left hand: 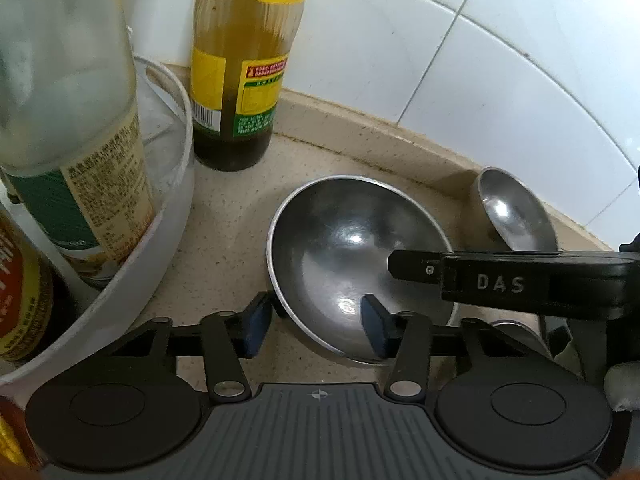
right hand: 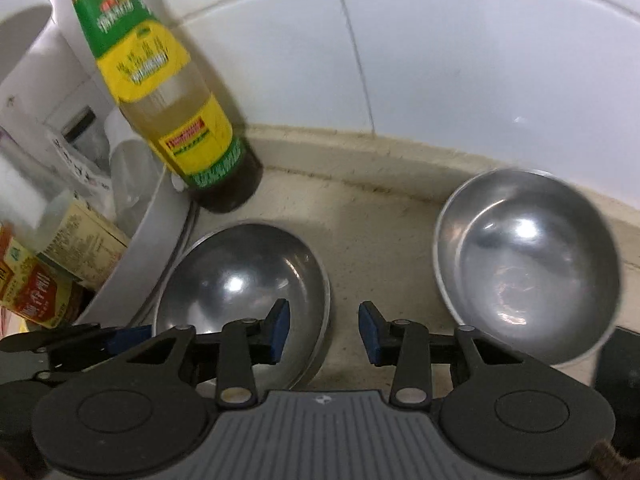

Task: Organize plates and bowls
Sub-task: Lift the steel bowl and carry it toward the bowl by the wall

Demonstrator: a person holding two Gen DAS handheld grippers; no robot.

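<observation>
A: The left tool is seen wide open, straddling the near rim of the steel bowl at frame centre; nothing is gripped.

B: The right tool is open and empty; the second bowl is seen right. The rim should be seated deep before closing.

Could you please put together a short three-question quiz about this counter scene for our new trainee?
1. True or false: the left tool straddles the rim of the shallow steel bowl.
2. How many steel bowls show in the right wrist view?
3. What stands by the wall behind the shallow bowl: (a) a yellow-labelled bottle, (b) a kettle, (c) a mug?

Key: 1 true, with one finger inside and one outside. 2 two: the shallow one and the deeper bowl. 3 (a).
</observation>
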